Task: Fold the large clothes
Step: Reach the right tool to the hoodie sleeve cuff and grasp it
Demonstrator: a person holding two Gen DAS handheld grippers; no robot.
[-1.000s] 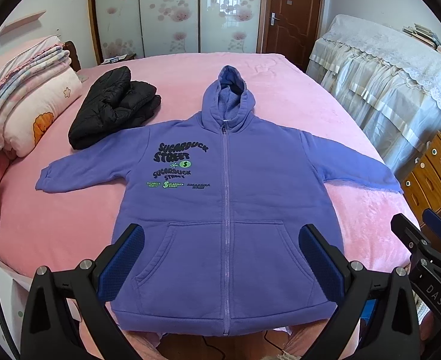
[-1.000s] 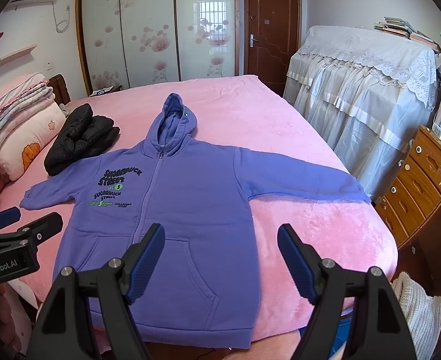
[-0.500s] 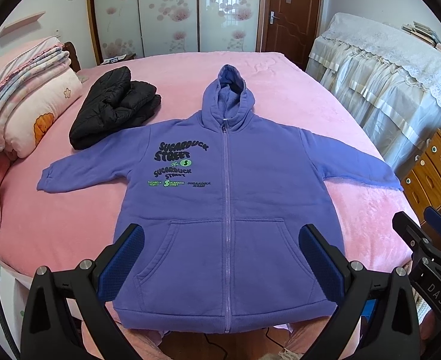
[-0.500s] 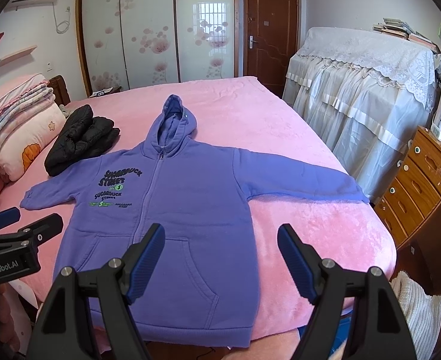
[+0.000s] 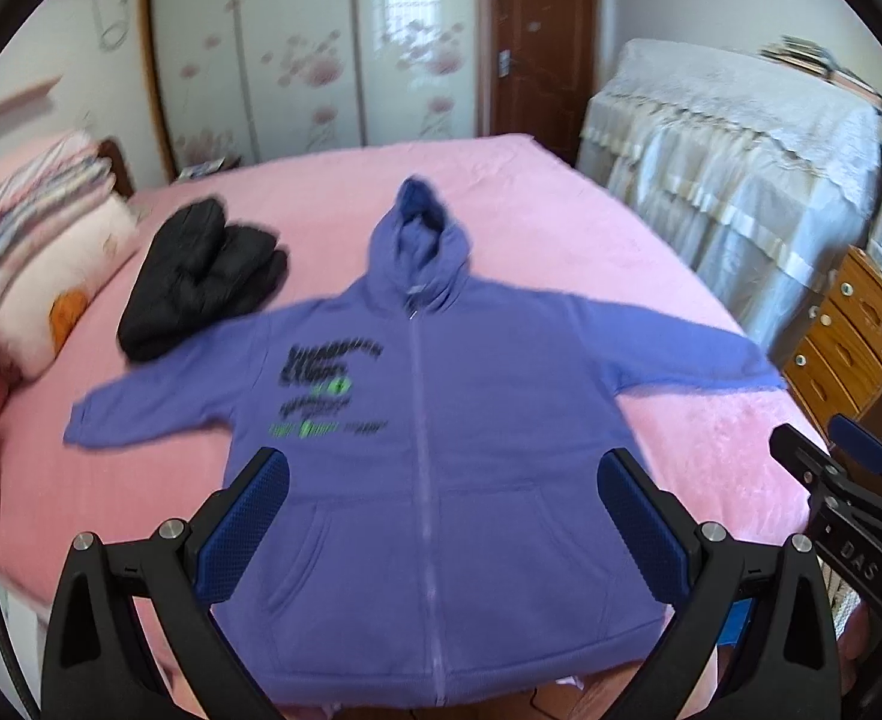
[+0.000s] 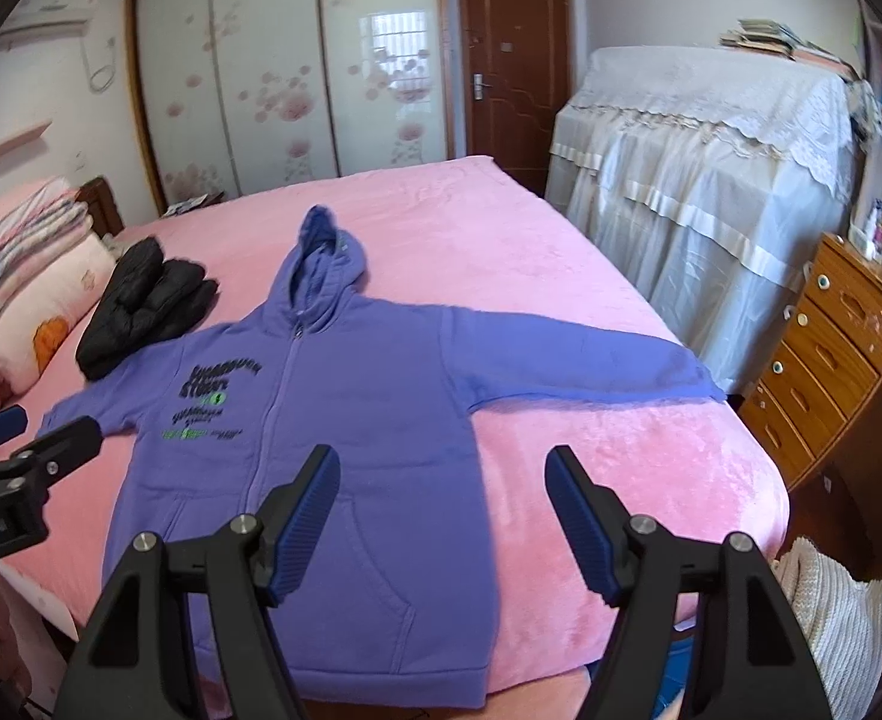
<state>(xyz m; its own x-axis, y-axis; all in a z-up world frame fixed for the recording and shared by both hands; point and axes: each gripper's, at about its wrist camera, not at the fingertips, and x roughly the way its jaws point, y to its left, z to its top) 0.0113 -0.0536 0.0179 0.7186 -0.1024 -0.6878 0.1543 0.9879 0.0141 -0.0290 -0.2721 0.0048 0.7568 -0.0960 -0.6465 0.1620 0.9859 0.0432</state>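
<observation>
Bedroom setting: a pink bed [image 6: 591,450] serves as the work surface, with sliding wardrobe doors [image 6: 273,78] and a brown door [image 6: 510,60] behind it, a cloth-covered cabinet [image 6: 711,180] and a wooden drawer unit [image 6: 831,354] to the right

Workpiece: a purple hoodie [image 5: 441,450] lies face up and flat near the front edge of the bed, zip closed, hood pointing away, both sleeves spread outward. No fold is present. A black jacket [image 5: 201,282], already bundled, sits beside the far-left sleeve, next to stacked pillows [image 5: 39,264]

Tool state: the left gripper [image 5: 441,516] hangs above the hem area with its jaws wide apart and nothing between them. The right gripper [image 6: 441,516] hangs above the right pocket and hem side; its jaws have just been closing slightly but stand well apart, with no cloth between the pads. Neither tool touches the garment

Step in hand: approach, before the first fold. Judged progress on this garment: not started

Next move: likely a sleeve fold. It calls for moving each tool outward to a sleeve or shoulder edge, lowering until the pads bracket the fabric, then closing fully. Thick fleece may need a deep bite to prevent slipping
</observation>
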